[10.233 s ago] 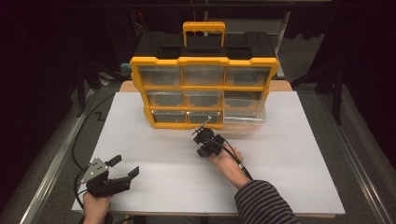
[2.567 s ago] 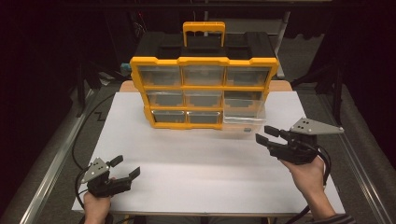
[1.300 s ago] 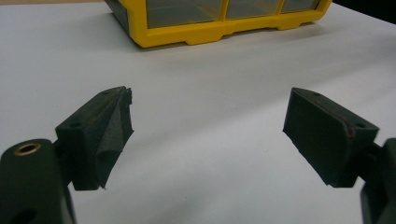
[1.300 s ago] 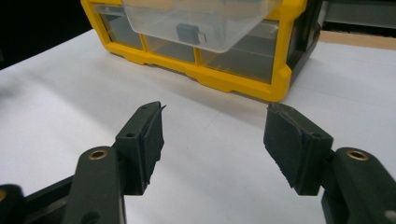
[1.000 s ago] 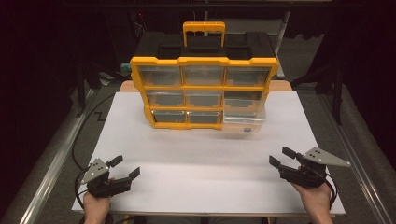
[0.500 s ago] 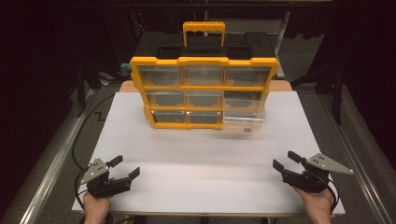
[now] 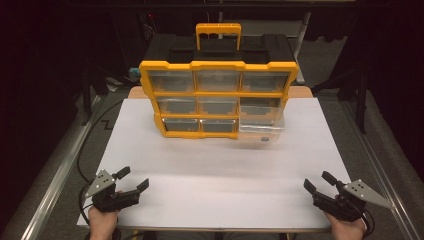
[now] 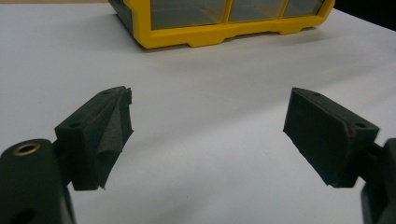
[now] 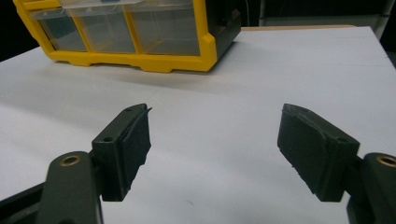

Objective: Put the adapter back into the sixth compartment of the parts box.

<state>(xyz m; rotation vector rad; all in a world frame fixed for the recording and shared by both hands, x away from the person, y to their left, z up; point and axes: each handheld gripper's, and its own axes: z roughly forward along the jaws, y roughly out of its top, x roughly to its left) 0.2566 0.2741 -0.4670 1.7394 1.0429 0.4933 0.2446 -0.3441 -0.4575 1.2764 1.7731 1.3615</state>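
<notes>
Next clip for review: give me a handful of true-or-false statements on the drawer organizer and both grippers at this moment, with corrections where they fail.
1. The right gripper is shut on a drawer. False: its jaws stand open and empty near the table's right front corner.
2. The left gripper is open, holding nothing. True.
3. The bottom right drawer of the yellow organizer sticks out past the frame. True.
4. The organizer lies flat on its back. False: it stands upright, its handle on top.
5. Both grippers sit at the near edge of the white table, apart from the organizer. True.
</notes>
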